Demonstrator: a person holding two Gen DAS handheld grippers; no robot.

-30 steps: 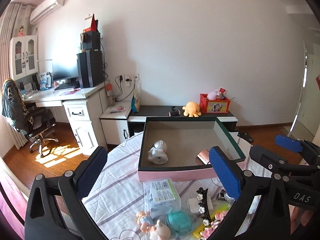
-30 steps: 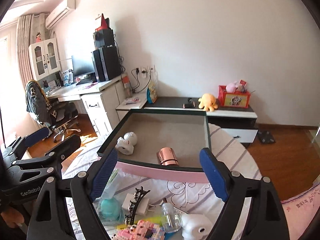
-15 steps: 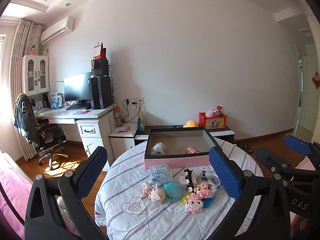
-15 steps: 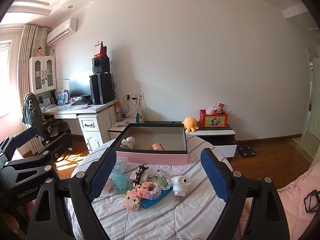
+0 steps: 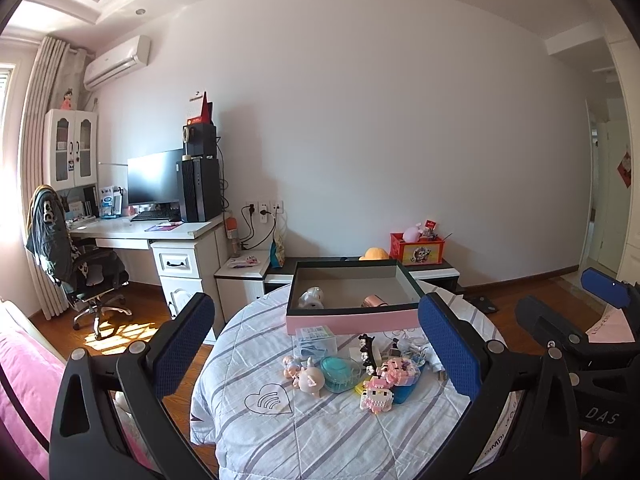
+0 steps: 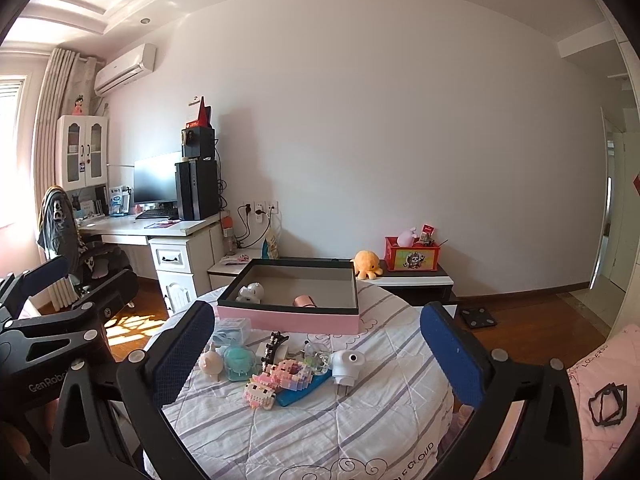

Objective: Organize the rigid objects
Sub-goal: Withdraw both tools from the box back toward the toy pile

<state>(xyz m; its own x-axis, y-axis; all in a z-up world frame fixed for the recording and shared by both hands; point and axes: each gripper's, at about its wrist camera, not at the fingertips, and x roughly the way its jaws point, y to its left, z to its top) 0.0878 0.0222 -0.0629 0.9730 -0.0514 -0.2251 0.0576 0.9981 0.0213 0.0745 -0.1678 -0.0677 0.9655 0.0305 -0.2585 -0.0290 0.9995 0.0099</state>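
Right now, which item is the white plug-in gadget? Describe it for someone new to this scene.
On the round table, in front of the pink box, lies a clutter of toys. The white plug-in gadget sits at its right edge: plain white, one round dark eye, unlike its colourful neighbours.

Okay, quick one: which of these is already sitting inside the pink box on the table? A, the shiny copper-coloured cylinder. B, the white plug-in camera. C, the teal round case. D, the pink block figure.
A: the copper-coloured cylinder lies on the floor of the pink box.

Left gripper (image 5: 316, 354), right gripper (image 6: 318, 354): black angular frames, blue textured pads (image 5: 182, 346), silver screws, white lettering.
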